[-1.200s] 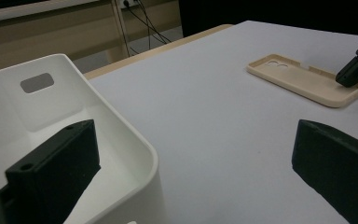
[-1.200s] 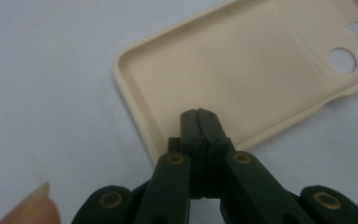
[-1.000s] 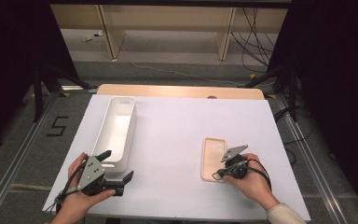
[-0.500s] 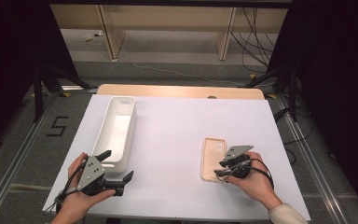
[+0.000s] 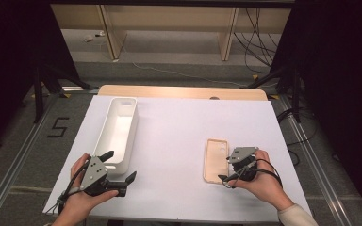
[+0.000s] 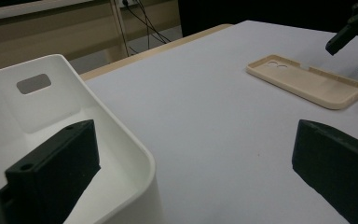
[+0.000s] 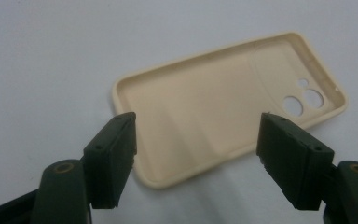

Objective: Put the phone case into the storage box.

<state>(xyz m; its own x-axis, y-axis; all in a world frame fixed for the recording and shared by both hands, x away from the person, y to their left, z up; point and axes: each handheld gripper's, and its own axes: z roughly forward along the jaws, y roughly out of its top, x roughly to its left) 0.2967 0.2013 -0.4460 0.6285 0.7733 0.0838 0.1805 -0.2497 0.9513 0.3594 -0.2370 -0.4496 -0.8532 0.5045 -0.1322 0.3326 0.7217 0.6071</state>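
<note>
**Phone case lies free by the near right edge, both my grippers spread**

My right gripper [image 5: 227, 170] sits closest to me, just in from the near right corner of the white table [image 5: 179, 122]. Its jaws have just been opening and now stand wide apart. In the right gripper view the two black jaws frame the near end of the beige phone case [image 7: 223, 107] from either side, and neither pad touches it; the case lies between and beyond them, not pinched.

My left gripper [image 5: 121, 170] rests near the near left corner, level with the right one and well apart from it. Its jaws are spread too, with nothing between them. In the left gripper view one jaw hangs over the near end of the white bin [image 6: 51, 130] and the other over bare table.

The phone case [image 5: 215, 160] lies flat on the table toward the near right edge, just left of my right hand [image 5: 259, 181], open side up, long axis running away from me, with its camera cut-outs at the far end.

Farther out, the white bin [image 5: 118, 129] stands along the left edge, long and narrow, reaching from just past my left hand [image 5: 82, 197] toward the far left corner. It looks empty, and has a handle slot in its end wall.
</note>
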